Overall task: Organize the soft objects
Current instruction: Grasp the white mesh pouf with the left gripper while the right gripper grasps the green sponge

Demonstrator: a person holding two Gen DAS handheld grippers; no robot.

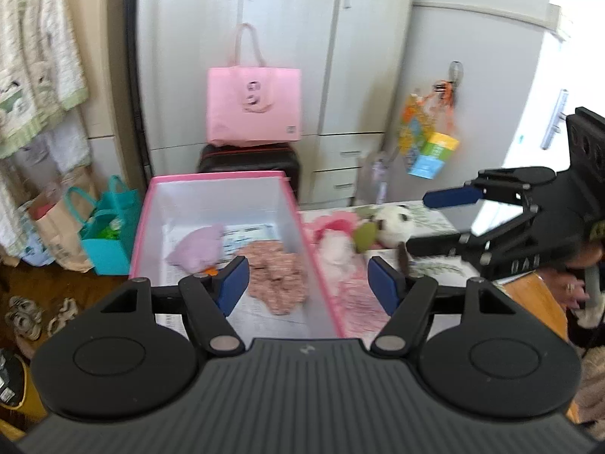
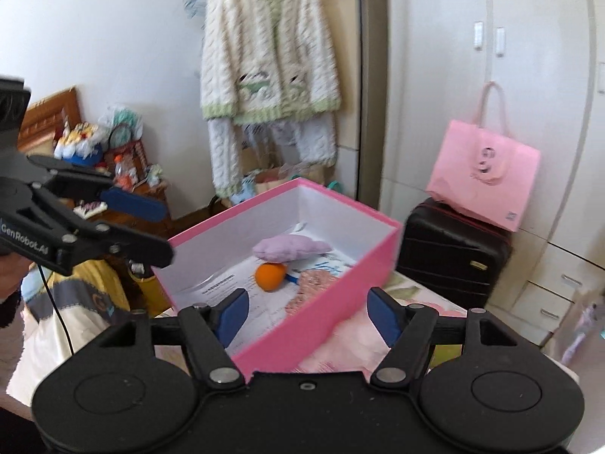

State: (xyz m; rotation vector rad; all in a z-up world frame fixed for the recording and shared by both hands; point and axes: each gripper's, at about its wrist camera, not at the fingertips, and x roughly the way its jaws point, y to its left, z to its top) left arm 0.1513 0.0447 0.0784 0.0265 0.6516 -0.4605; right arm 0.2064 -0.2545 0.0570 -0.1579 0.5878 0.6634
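A pink box (image 1: 215,177) with white inner walls stands on the table. In it lie a lilac plush (image 1: 198,247), a pink floral cloth (image 1: 276,272) and an orange toy (image 2: 270,276). My left gripper (image 1: 309,283) hangs open above the box's near end, nothing between its blue pads. To the right of the box, on the table, lie a pink plush (image 1: 332,242), a green piece (image 1: 365,236) and a panda plush (image 1: 395,223). My right gripper (image 2: 309,314) is open and empty over the box's near corner (image 2: 378,261). Each gripper shows in the other's view, right gripper (image 1: 427,221) and left gripper (image 2: 159,227).
A pink tote bag (image 1: 253,106) sits on a black suitcase (image 1: 249,157) behind the box, in front of white wardrobes. Teal bags (image 1: 109,227) and paper bags stand on the floor at left. A knitted cardigan (image 2: 264,56) hangs on the wall. A hand (image 1: 574,287) holds the right gripper.
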